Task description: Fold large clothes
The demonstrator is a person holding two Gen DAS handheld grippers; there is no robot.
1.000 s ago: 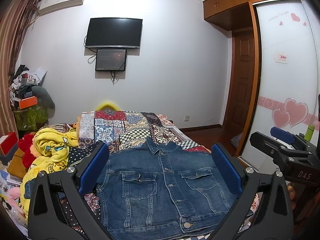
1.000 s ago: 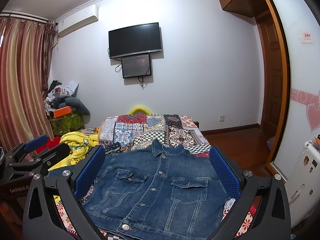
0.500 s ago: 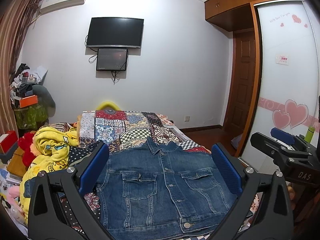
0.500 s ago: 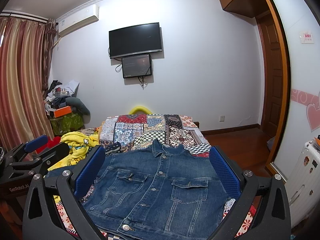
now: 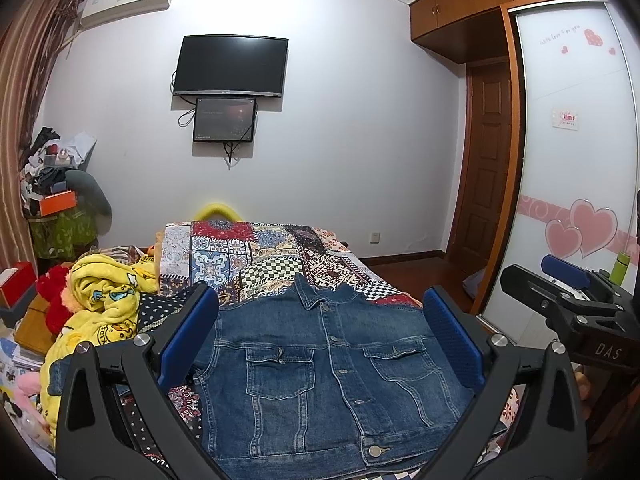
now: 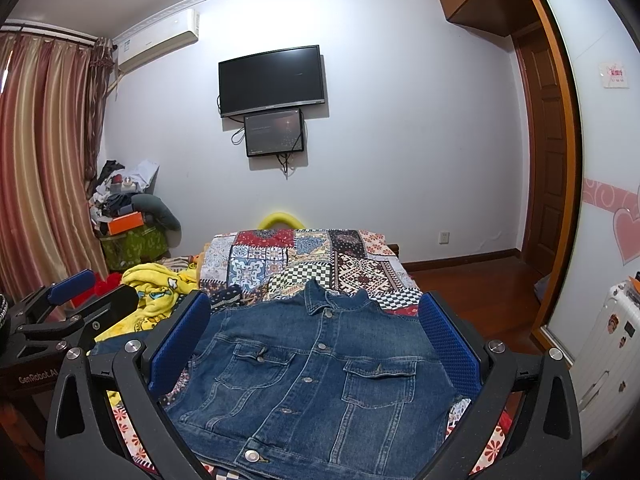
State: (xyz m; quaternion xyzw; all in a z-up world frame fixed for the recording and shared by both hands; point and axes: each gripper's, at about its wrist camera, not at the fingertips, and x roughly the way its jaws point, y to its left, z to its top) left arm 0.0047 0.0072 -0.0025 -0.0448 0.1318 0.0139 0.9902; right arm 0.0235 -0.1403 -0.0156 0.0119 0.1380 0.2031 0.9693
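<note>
From the left wrist view, a denim jacket (image 5: pixel 332 380) lies flat and face up on the bed (image 5: pixel 264 256), buttoned down the front, dark blue with paler seams, two flapped chest pockets and metal buttons. Its collar points toward twelve o'clock, at the far wall, and its hem lies at six o'clock, so the long axis runs twelve to six, tilted a little toward one o'clock at the collar. The left gripper (image 5: pixel 320 344) hangs above the jacket with its blue-padded fingers (image 5: pixel 188 336) spread wide, holding nothing; the jacket's chest shows between them. At three o'clock the right gripper (image 5: pixel 572 300) reaches in from the side; how far its fingers are parted cannot be told here. A crumpled yellow blanket (image 5: pixel 104 308) sits at nine o'clock beside the jacket, and a patchwork quilt (image 5: pixel 256 252) covers the bed beyond the collar. A television (image 5: pixel 231 66) hangs on the wall at twelve o'clock. From the right wrist view, the same jacket (image 6: pixel 316 376) fills the lower middle, collar toward twelve o'clock and leaning slightly to eleven, hem button at six. The right gripper (image 6: pixel 316 340) hovers over it with fingers (image 6: pixel 448 344) fully apart and empty. The left gripper (image 6: pixel 76 304) shows at nine o'clock, just in front of the yellow blanket (image 6: pixel 160 288).
</note>
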